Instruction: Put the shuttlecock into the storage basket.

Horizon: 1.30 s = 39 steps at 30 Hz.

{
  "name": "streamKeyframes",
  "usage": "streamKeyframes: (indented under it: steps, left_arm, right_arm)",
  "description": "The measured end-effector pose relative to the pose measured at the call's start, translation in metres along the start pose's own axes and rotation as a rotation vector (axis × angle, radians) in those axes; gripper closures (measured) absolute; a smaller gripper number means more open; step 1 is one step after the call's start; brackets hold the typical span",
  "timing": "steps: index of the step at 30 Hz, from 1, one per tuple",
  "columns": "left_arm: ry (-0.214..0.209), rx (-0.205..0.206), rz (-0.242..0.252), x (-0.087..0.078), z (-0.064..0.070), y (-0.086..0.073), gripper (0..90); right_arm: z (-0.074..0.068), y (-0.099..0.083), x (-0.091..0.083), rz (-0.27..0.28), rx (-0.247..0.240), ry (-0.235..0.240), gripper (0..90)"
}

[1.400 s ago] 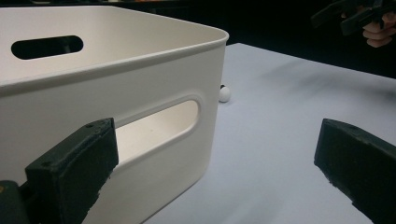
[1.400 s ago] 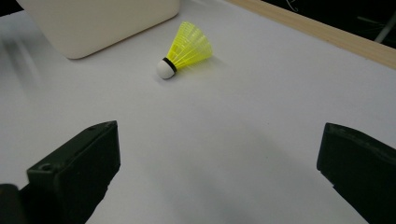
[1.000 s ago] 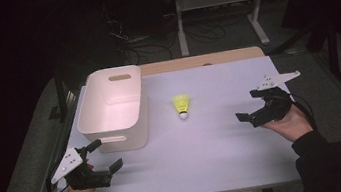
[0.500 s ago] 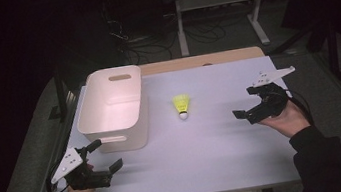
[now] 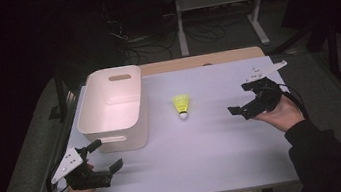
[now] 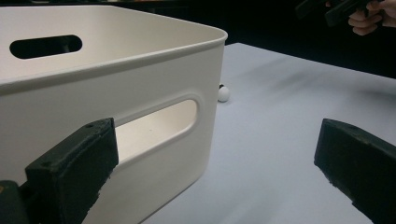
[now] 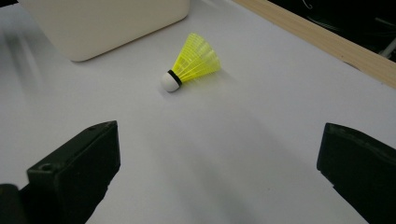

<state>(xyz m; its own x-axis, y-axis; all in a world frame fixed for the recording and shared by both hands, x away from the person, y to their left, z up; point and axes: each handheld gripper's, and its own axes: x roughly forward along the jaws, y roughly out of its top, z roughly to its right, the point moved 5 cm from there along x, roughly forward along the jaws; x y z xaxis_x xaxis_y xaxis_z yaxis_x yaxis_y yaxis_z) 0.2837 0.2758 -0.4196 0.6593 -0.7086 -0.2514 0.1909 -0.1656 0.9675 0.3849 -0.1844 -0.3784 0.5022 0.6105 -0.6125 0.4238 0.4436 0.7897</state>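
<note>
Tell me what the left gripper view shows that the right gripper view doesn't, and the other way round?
Left gripper view alone: the long handle slot in the near wall of the white bin, a second slot in the far wall, and the other hand far off at top right.

Right gripper view alone: the whole yellow shuttlecock lying on its side, white cork toward the camera, and the table's wooden edge strip.

Both: the pale table top, part of the bin, the shuttlecock's white cork, and a pair of wide-open black jaws with nothing between them.
</note>
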Motion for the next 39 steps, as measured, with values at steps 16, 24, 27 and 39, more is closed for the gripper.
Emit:
streamKeyframes:
  steps: [16, 24, 27, 39]
  left_arm:
    - [-0.002, 0.0, 0.001, 0.0, 0.0, 0.0, 0.0]
    - [-0.001, 0.0, 0.0, 0.0, 0.0, 0.0, 0.0]
    - [-0.002, 0.0, 0.001, 0.0, 0.0, 0.0, 0.0]
    - [-0.002, -0.001, 0.0, 0.0, 0.0, 0.0, 0.0]
  right_arm:
    - [-0.002, 0.012, 0.007, -0.015, -0.021, 0.01, 0.0]
    - [-0.003, 0.019, 0.01, -0.021, -0.033, 0.018, 0.0]
    - [-0.004, 0.022, 0.011, -0.021, -0.037, 0.02, 0.0]
    - [-0.005, 0.034, 0.02, -0.034, -0.046, 0.032, 0.0]
